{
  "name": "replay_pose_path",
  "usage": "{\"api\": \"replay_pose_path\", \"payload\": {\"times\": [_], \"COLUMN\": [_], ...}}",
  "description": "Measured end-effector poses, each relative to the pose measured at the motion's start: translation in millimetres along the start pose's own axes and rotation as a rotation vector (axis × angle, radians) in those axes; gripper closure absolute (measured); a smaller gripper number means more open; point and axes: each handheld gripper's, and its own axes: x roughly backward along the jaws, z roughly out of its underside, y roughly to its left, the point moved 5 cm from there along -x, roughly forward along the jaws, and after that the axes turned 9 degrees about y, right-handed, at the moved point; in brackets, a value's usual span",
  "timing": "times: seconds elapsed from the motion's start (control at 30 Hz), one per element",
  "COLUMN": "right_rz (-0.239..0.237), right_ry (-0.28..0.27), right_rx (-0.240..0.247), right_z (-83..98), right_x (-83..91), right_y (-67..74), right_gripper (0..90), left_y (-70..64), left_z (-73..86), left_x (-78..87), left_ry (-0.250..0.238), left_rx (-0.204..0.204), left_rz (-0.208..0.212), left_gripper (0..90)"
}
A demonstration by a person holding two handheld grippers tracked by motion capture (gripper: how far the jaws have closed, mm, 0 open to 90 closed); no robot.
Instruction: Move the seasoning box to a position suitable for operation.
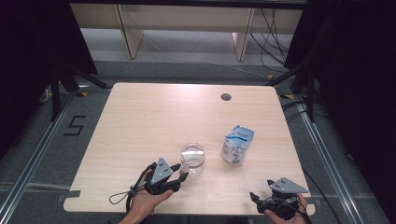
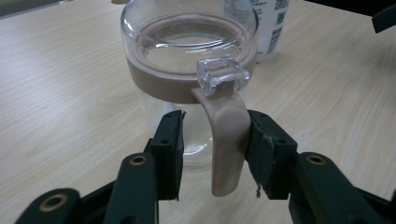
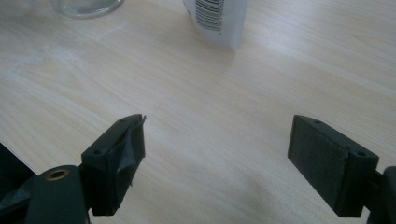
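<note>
A clear glass jug point(image 1: 192, 157) with a beige band and a beige handle point(image 2: 229, 140) stands near the table's front middle. My left gripper point(image 1: 181, 171) reaches it from the front left. In the left gripper view the jug point(image 2: 187, 70) is close, and the handle stands between the jaws of that gripper point(image 2: 215, 137). One pad point(image 2: 261, 149) lies against the handle, while the other pad point(image 2: 170, 144) is still apart from it. My right gripper point(image 1: 261, 190) rests open at the front right edge, and nothing is between its jaws point(image 3: 217, 140).
A white and blue printed pouch point(image 1: 237, 144) stands right of the jug, and its barcode side point(image 3: 217, 18) faces the right gripper. The wooden table point(image 1: 140, 121) has a round cable hole point(image 1: 226, 97) at the back. Stands and cables surround the table.
</note>
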Motion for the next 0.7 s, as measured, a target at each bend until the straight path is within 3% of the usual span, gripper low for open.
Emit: {"api": "replay_pose_path", "payload": {"times": [0.07, 0.13, 0.17, 0.2, 0.37, 0.4, 0.6, 0.7], "right_rz": [0.011, -0.005, 0.012, 0.007, 0.012, 0.006, -0.003, -0.003], "right_ry": [-0.012, -0.001, -0.018, -0.011, -0.025, -0.021, -0.013, -0.005], "right_rx": [0.019, 0.004, 0.031, 0.014, 0.039, 0.016, 0.021, 0.017], "right_z": [-0.9, -0.6, -1.3, -1.2, -2.0, -2.2, -2.5, -1.5], "right_x": [-0.5, -0.9, -1.3, -0.4, -0.8, -0.4, -0.4, -0.1], "right_y": [-1.2, 0.9, -1.4, -0.2, -1.8, -0.3, 0.9, 1.6], "right_gripper": [19.9, 20.0, 20.0, 20.0, 20.1, 20.1, 20.6, 20.8], "left_y": [-1.7, -1.4, -0.7, 0.7, 6.3, 7.2, 13.7, 17.0], "left_z": [-0.7, -1.1, -1.2, -0.9, -0.2, -0.3, -1.2, -2.0], "left_x": [-1.3, -1.2, -1.3, -1.0, -0.4, -0.3, -2.3, -3.3], "left_ry": [0.001, 0.004, 0.002, 0.006, -0.002, -0.002, -0.002, -0.001], "left_rx": [-0.006, -0.003, -0.003, -0.009, 0.01, 0.005, 0.009, 0.009], "left_rz": [0.003, -0.012, -0.018, -0.025, -0.03, -0.035, -0.06, -0.049], "left_gripper": [59.5, 60.0, 60.8, 61.8, 66.8, 67.7, 71.7, 72.1]}}
